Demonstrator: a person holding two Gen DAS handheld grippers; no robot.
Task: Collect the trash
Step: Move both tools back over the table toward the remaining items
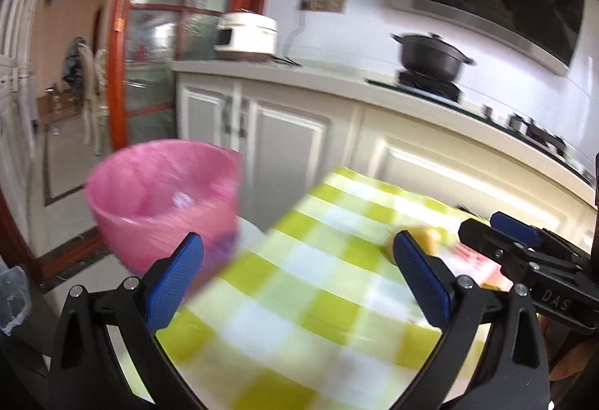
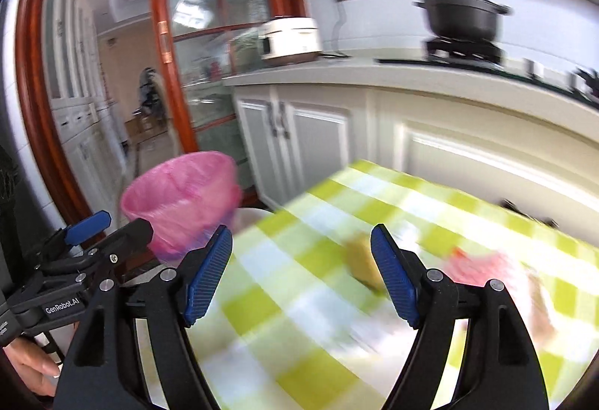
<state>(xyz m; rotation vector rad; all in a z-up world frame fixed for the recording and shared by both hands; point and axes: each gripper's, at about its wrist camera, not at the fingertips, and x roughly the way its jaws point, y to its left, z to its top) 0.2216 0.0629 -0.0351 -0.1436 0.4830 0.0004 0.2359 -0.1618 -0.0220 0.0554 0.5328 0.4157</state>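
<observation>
Checked green tablecloth (image 1: 299, 282), blurred yellow scrap (image 2: 361, 260), pink-lined bin (image 1: 164, 200), both grippers' fingers spread

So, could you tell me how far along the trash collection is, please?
Done: something pale lies in the pink-lined bin, too blurred to identify. In hand: nothing; the left gripper and right gripper are both open and empty. Left: a yellow item and a pink wrapper still on the checked table.
</observation>
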